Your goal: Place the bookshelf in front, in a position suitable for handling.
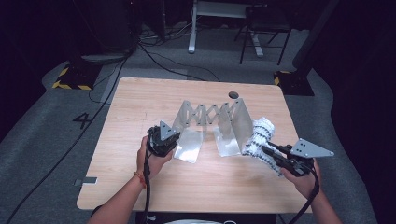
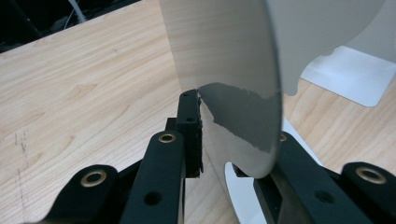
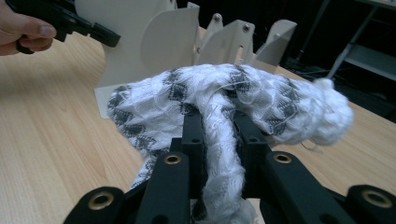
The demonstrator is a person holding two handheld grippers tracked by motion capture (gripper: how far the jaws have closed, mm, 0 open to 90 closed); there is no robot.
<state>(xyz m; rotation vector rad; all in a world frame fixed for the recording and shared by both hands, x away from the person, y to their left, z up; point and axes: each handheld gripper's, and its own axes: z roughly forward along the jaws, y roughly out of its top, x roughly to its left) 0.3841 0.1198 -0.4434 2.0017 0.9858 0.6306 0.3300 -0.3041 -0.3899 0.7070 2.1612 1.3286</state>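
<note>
Nearest in the high view are your two hands: your left gripper (image 1: 164,139) sits at the near left plate of the metal rack (image 1: 212,122), and your right gripper (image 1: 275,151) reaches toward the patterned knit cloth (image 1: 259,135), which lies bunched against the rack's right end plate, just ahead of those jaws on the wooden table (image 1: 140,102). In the left gripper view, your jaws are pressed together on the thin metal plate (image 2: 243,116), its rounded edge standing between them; hold that pinch firm so the rack (image 2: 327,42) does not slide when the other hand pulls. In the right gripper view, your jaws pinch a twisted fold of the cloth (image 3: 219,107), the rest heaped just beyond the tips with the rack's plates (image 3: 159,42) behind it and your left gripper (image 3: 100,32) at the upper left. Judging from this, lift the cloth gently and steer it between two plates; the loose knit could snag on a plate corner, so move slowly.
</note>
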